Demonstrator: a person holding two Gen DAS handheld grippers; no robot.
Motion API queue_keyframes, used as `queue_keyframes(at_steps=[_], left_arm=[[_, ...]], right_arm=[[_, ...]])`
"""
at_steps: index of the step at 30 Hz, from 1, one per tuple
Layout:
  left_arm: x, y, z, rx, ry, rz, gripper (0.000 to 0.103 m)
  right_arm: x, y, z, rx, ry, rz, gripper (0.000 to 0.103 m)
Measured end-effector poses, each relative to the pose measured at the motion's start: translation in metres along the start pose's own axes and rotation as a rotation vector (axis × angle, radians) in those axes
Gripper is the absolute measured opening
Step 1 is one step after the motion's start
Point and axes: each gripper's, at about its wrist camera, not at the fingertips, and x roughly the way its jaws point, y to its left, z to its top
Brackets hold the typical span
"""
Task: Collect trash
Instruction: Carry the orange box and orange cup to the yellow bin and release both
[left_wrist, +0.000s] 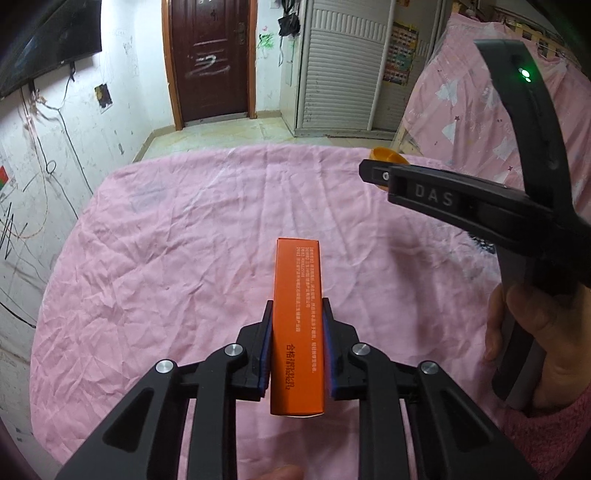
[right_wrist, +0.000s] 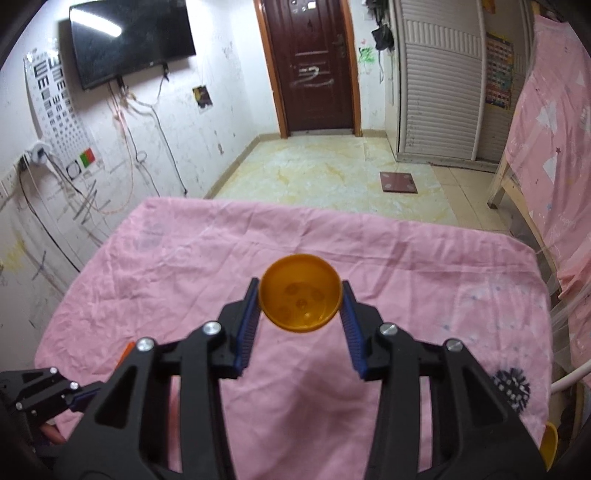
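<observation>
**Two pieces of trash held clear of the pink cloth, one in each gripper**

The left gripper was clamped on the orange carton, its blue pads pressed flat against the two long side faces near the carton's near end. The carton projected forward along the fingers, printed face up, above the pink cloth that covered the table. It was judged light and fairly stiff, though thin card would dent under hard squeezing; gripping across the narrow width, as shown, seemed the soundest hold, and a grip closer to mid-length would likely reduce any tendency to droop.

The right gripper was closed on the orange plastic cup, the ribbed blue pads touching its round wall on opposite sides, with the open mouth facing the camera. The cup was judged light, rigid and smooth, so liable to slip or rotate between the pads; contact across its full diameter appeared the safest.

In the left wrist view the right tool reached in from the right at a higher level, its handle gripped by the right hand. Both grippers pointed toward the dark door. No bin was visible in either view.
</observation>
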Motion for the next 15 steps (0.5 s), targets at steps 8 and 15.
queue_keyframes(at_steps=[8,15], left_arm=[[-0.014,-0.045,0.003,0.079,-0.033,-0.012,0.015],[-0.021,-0.096,-0.001,0.170,-0.049,-0.030,0.015]], right_arm=[[-0.048,-0.037,-0.012,0.065,-0.080,-0.023,0.040],[-0.094,-0.086,-0.033,0.148,-0.151,-0.064,0.040]])
